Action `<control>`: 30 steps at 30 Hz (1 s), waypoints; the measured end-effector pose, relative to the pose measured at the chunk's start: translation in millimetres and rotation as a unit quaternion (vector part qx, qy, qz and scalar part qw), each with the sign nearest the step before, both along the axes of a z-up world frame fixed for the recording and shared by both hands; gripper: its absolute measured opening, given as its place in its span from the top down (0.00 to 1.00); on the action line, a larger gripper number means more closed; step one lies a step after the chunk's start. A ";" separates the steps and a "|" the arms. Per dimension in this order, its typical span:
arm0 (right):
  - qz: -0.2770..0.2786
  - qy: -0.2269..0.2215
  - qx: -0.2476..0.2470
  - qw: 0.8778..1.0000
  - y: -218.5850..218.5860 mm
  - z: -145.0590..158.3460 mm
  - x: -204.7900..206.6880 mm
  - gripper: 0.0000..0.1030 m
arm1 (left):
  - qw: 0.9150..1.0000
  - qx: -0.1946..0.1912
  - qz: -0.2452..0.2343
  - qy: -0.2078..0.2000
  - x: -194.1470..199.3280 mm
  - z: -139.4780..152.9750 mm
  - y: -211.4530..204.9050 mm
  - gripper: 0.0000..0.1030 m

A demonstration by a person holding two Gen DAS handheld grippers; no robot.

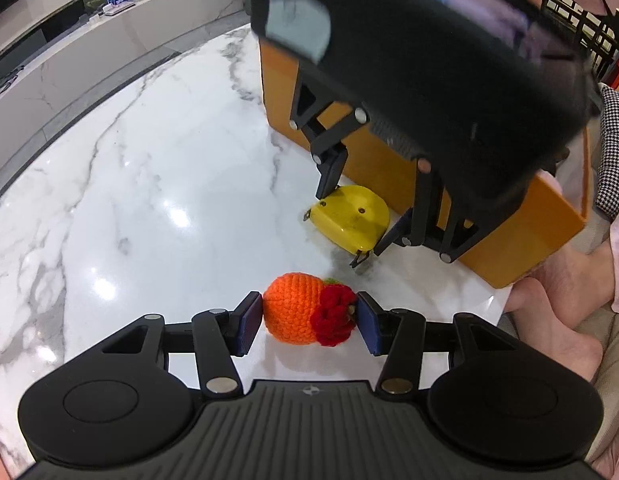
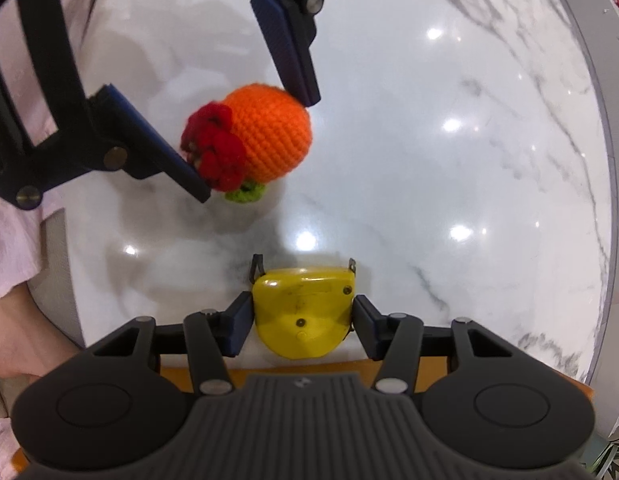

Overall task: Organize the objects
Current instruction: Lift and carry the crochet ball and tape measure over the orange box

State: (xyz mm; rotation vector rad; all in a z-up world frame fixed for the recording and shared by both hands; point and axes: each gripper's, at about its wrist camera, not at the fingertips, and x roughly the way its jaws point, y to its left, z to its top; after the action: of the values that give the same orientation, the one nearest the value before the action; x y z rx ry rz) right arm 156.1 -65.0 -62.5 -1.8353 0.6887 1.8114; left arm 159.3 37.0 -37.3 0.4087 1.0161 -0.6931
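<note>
An orange crocheted fruit (image 1: 293,308) with a red knitted top and a green bit sits between the blue pads of my left gripper (image 1: 309,318), which touch both its sides. It also shows in the right wrist view (image 2: 269,136). A yellow tape measure (image 2: 303,312) lies on the marble table between the pads of my right gripper (image 2: 303,326), which close on its sides. In the left wrist view the tape measure (image 1: 351,218) lies beside the orange box (image 1: 541,216), with the right gripper (image 1: 357,216) above it.
The white marble table (image 1: 149,184) spreads left and ahead; its rounded edge (image 2: 601,160) runs along the right. The orange box stands at the table's near right corner. The person's hand (image 1: 561,300) and pink sleeve are beside it. A grey counter (image 1: 109,40) with toys is behind.
</note>
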 end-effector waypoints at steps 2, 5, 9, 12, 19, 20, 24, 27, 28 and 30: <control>-0.009 0.008 0.010 1.000 -1.6 12.7 -0.7 0.46 | 1.000 0.001 -0.001 -0.008 -4.2 5.5 -1.2 0.43; -0.015 0.024 0.035 0.999 -7.1 37.0 -2.7 0.46 | 1.000 -0.005 0.000 -0.021 -12.2 17.6 -2.9 0.43; -0.020 0.031 0.068 0.997 -19.0 70.3 -5.2 0.46 | 0.999 -0.003 -0.005 -0.044 -23.3 32.6 -10.7 0.43; -0.022 0.030 0.092 0.995 -37.8 92.7 -8.3 0.46 | 0.998 -0.003 -0.010 -0.066 -30.5 47.5 -18.8 0.43; -0.033 0.003 0.128 0.991 -83.1 141.8 9.2 0.46 | 0.993 -0.007 -0.040 -0.114 -39.9 84.9 -51.3 0.43; -0.037 -0.001 0.131 0.991 -82.8 153.4 17.5 0.46 | 0.992 -0.007 -0.048 -0.120 -40.5 89.2 -58.0 0.43; -0.057 -0.018 0.140 0.988 -93.7 176.6 37.7 0.46 | 0.988 -0.004 -0.079 -0.134 -39.1 96.7 -86.9 0.43; -0.078 -0.033 0.146 0.986 -108.9 177.6 47.7 0.46 | 0.986 0.000 -0.095 -0.139 -33.7 97.0 -108.0 0.43; -0.086 -0.037 0.146 0.985 -115.3 177.6 53.7 0.46 | 0.985 0.001 -0.100 -0.139 -31.2 96.1 -114.1 0.43; -0.099 -0.042 0.145 0.984 -122.9 172.3 64.1 0.46 | 0.984 0.003 -0.108 -0.140 -23.7 93.5 -124.8 0.43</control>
State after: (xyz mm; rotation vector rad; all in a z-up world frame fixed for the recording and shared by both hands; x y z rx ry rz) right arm 220.2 -187.9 109.8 -1.5821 0.5253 1.6025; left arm 135.6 -87.8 56.1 0.6091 0.7138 -0.8012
